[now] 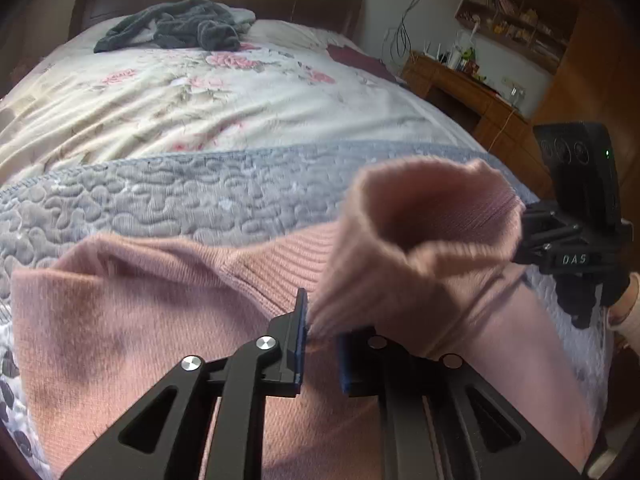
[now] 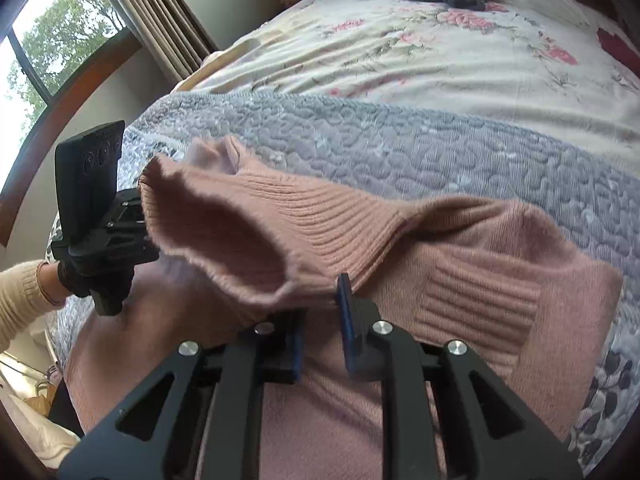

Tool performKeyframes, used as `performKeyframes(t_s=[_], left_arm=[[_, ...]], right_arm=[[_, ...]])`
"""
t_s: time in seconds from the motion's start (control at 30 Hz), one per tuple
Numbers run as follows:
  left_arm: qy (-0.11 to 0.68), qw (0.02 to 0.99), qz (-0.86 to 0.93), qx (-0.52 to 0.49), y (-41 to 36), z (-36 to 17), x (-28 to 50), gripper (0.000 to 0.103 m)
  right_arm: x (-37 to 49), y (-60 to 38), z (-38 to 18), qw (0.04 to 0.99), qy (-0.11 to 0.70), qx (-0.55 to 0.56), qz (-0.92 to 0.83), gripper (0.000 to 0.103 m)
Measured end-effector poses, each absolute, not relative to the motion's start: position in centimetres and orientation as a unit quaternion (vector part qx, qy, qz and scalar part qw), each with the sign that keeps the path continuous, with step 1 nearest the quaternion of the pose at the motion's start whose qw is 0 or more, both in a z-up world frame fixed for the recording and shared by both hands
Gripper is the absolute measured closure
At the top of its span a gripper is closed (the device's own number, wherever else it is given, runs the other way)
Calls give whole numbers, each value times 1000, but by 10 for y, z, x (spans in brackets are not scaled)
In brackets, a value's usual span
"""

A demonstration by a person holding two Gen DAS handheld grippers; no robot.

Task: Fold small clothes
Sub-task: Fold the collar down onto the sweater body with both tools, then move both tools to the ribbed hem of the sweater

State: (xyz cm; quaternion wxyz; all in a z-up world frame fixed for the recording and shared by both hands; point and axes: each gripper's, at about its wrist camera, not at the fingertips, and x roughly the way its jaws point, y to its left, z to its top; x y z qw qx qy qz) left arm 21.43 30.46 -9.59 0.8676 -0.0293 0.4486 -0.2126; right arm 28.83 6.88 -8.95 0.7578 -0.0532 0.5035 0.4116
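Left gripper [image 1: 322,344] is pinching the near rim of the pink sweater's [image 1: 140,320] ribbed collar [image 1: 420,232], pads closing on a thin fold. Right gripper [image 2: 322,320] is sitting at the opposite rim of the same tube; its jaws are showing a gap with knit draping into it, so I cannot tell if it is actually clamping. Collar is hanging lifted between the two, mouth gaping open, long axis running side to side from one gripper to the other. Sweater body is lying flat below on the grey quilted blanket [image 1: 180,192], near bed edge, directly under both tools. Neither arm is nearer; both are at the collar. Next move is probably carrying the collar toward the hem, so both ends need to be travelling level or it skews. No containers in view. Dark grey garment [image 1: 172,26] is lying crumpled near the headboard, well apart, on the floral sheet [image 1: 200,92].
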Motion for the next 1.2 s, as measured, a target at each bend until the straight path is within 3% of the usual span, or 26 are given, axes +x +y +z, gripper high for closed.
performKeyframes(t_s=[0.13, 0.23, 0.4, 0.47, 0.57, 0.6, 0.63, 0.67, 0.73, 1.0, 1.1, 1.17, 1.2], left_arm=[[474, 852, -216, -44, 319, -103, 195, 87], [476, 851, -207, -78, 335, -99, 194, 85], [494, 833, -186, -166, 345, -102, 231, 65], [515, 814, -182, -196, 343, -112, 247, 60], [517, 812, -174, -207, 335, -120, 264, 62], [517, 814, -169, -203, 331, -120, 269, 64], [515, 816, -168, -203, 330, -120, 273, 75], [515, 815, -167, -203, 330, -120, 277, 84], [505, 824, -164, -198, 331, -116, 285, 89], [507, 824, -160, -196, 344, -128, 301, 88], [512, 814, -164, -221, 352, -124, 287, 78], [517, 803, -169, -243, 356, -120, 273, 62], [520, 798, -173, -251, 355, -119, 266, 60]], right_arm=[[265, 55, -101, 741, 525, -71, 413, 85], [267, 41, -98, 739, 538, -24, 406, 74], [309, 44, -94, 736, 553, 85, 382, 58], [327, 52, -103, 729, 571, 112, 361, 58], [344, 67, -121, 711, 595, 133, 352, 62], [347, 72, -125, 709, 601, 130, 345, 70], [350, 75, -129, 709, 604, 130, 340, 78], [354, 77, -132, 709, 606, 132, 336, 94], [359, 77, -130, 717, 595, 139, 335, 95], [371, 82, -133, 738, 583, 120, 318, 92], [361, 74, -124, 737, 581, 129, 321, 84], [348, 70, -117, 731, 587, 127, 324, 77], [341, 69, -116, 726, 592, 127, 326, 75]])
